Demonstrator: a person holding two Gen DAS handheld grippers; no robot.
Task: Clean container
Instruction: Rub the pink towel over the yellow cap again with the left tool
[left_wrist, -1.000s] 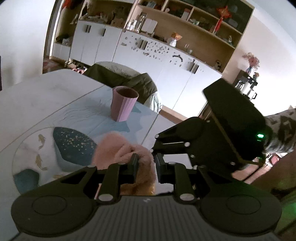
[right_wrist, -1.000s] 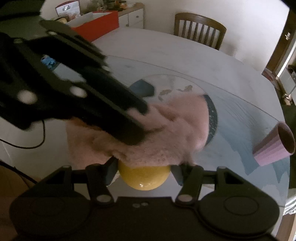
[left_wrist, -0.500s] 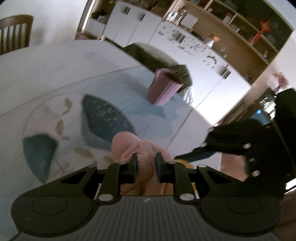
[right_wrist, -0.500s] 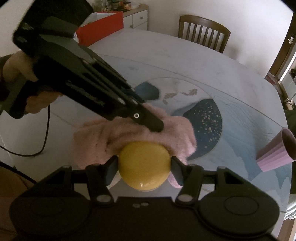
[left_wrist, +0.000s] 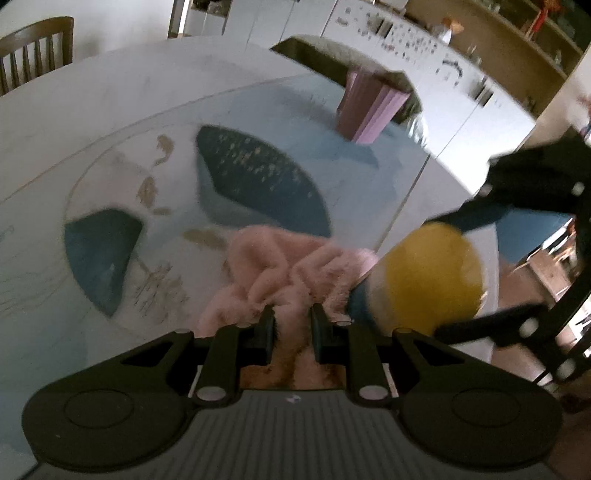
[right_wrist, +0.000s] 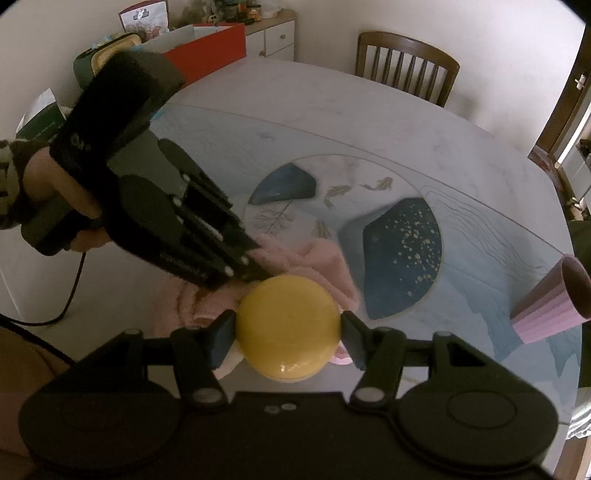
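Observation:
A round yellow container (right_wrist: 288, 326) sits clamped between the fingers of my right gripper (right_wrist: 288, 334), its smooth outer side facing the camera. The same yellow container (left_wrist: 430, 278) shows at the right of the left wrist view, with the right gripper (left_wrist: 443, 275) shut around it. My left gripper (left_wrist: 293, 325) is shut on a fluffy pink cloth (left_wrist: 291, 269). In the right wrist view the pink cloth (right_wrist: 325, 264) bunches just behind the container, and the left gripper (right_wrist: 260, 275) presses it against the container's far side. A hand (right_wrist: 55, 195) holds the left gripper's handle.
A ribbed pink cup (right_wrist: 550, 306) stands on the table's right, also the pink cup (left_wrist: 369, 107) far from me in the left view. The round table (right_wrist: 332, 122) carries a blue patterned mat. A wooden chair (right_wrist: 406, 62), a red box (right_wrist: 207, 48) and a black cable (right_wrist: 70, 295) lie around it.
The left gripper with the cloth has slid from over the container toward its left and rear side. More of the yellow container is now uncovered. The right gripper keeps its hold.

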